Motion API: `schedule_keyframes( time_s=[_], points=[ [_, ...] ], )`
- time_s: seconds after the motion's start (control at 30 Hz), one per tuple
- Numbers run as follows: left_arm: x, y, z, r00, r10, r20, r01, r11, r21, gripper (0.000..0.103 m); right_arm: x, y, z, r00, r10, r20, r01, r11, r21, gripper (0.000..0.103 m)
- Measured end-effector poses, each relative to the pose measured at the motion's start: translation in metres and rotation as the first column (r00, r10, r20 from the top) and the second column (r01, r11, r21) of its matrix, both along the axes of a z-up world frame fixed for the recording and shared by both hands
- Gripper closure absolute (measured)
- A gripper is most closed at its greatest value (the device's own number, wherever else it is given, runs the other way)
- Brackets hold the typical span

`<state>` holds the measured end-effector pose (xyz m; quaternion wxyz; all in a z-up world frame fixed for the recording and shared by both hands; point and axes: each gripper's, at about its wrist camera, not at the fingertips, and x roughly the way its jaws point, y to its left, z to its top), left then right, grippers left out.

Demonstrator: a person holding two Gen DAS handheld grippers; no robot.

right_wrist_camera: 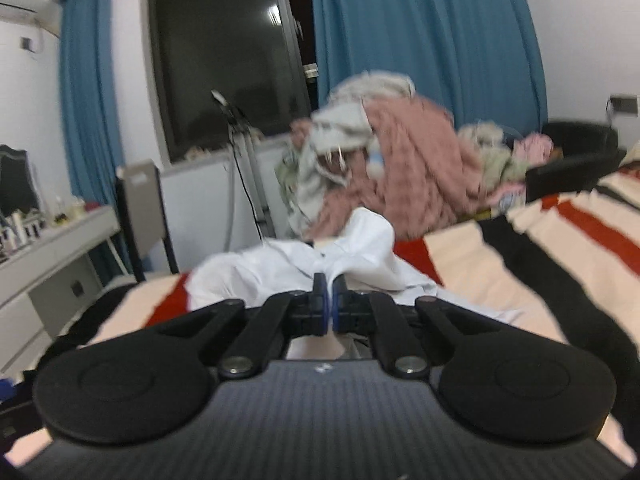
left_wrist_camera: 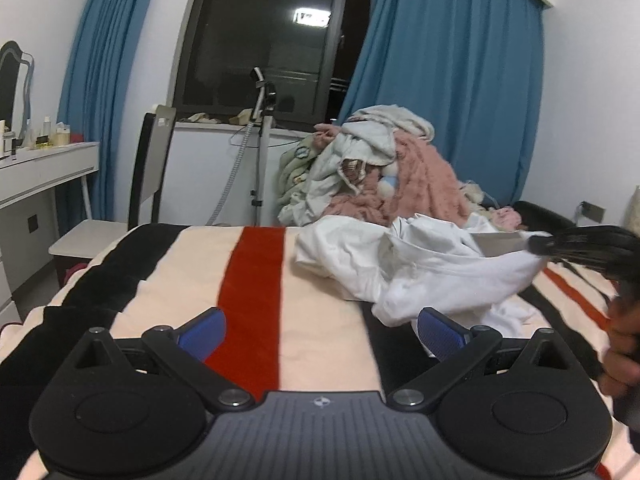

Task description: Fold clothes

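Note:
A crumpled white garment (left_wrist_camera: 408,264) lies on the striped bed cover (left_wrist_camera: 320,340), right of the red stripe. My left gripper (left_wrist_camera: 320,330) is open just above the cover, its blue pads (left_wrist_camera: 202,332) wide apart; the right pad sits near the garment's near edge. My right gripper (right_wrist_camera: 330,296) is shut on a fold of the white garment (right_wrist_camera: 352,248), lifting it a little. In the left wrist view the right gripper (left_wrist_camera: 536,246) comes in blurred from the right edge, pinching the cloth, with a person's hand (left_wrist_camera: 624,344) below it.
A heap of pink, grey and cream clothes (left_wrist_camera: 372,168) is piled behind the bed's far edge. A chair (left_wrist_camera: 132,200) and a white dressing table (left_wrist_camera: 44,176) stand at the left. A garment steamer pole (left_wrist_camera: 262,140) rises by the window, with blue curtains (left_wrist_camera: 452,80) either side.

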<state>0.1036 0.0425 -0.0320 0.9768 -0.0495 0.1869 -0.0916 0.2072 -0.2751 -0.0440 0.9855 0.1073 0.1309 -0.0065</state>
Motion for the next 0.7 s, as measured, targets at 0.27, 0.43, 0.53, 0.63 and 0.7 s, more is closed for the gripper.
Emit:
schedule_keyframes(
  time_s=[0.27,0.43,0.53,0.63,0.7],
  points=[
    [-0.043,-0.018,-0.005,0.988,-0.148,-0.053,0.143,0.986,-0.091,0.002,-0.143,0.001,0.013,0.999,-0.028,0.043,0.026,0.999,0.044,0.098],
    [-0.049,-0.036,-0.027,0.945,-0.279,-0.172,0.249,0.953,-0.175,0.009,-0.164,-0.021,-0.032,0.963,-0.007,-0.268,0.053,0.985,0.164,0.095],
    [-0.046,-0.047,-0.042,0.921,-0.321,-0.22,0.278,0.939,-0.204,0.012,-0.171,-0.037,-0.055,0.916,-0.025,-0.4,0.132,0.961,0.242,0.092],
    [-0.028,-0.056,-0.059,0.899,-0.333,-0.286,0.258,0.928,-0.269,0.02,-0.183,-0.05,-0.051,0.933,-0.058,-0.355,0.175,0.936,0.307,0.065],
    [-0.01,-0.061,-0.072,0.885,-0.328,-0.33,0.214,0.917,-0.336,0.026,-0.19,-0.054,-0.046,0.949,-0.083,-0.304,0.185,0.927,0.325,0.039]
  ],
)
